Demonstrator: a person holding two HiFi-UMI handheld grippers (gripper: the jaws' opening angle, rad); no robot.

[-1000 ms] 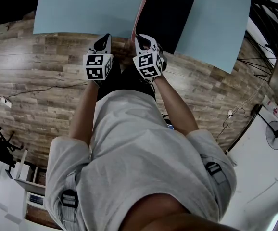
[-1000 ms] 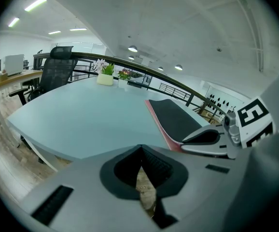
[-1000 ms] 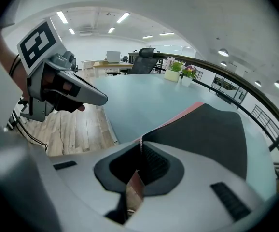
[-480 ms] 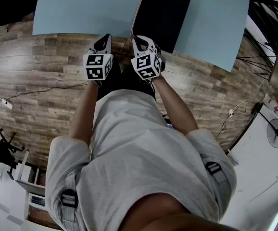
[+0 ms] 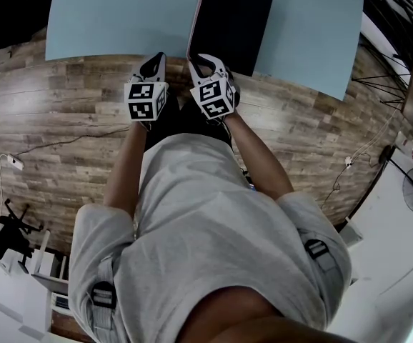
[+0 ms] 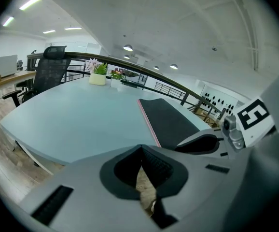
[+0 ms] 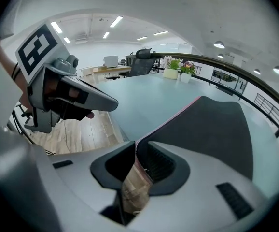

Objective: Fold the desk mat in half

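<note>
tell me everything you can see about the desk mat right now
The desk mat is a thin, flexible-looking sheet, black on its upper face, with a pink edge along its left side. It lies mostly flat on the light blue table and reaches the table's near edge. Its near left corner sits between the jaws of the right gripper, which have just been opening; a gap shows beside the pink edge. Nothing else touches it.

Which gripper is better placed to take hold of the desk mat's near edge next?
Right. The right gripper has the pink edge of the desk mat between its jaws, which have just been opening. The left gripper is shut and empty, beside the mat.
</note>
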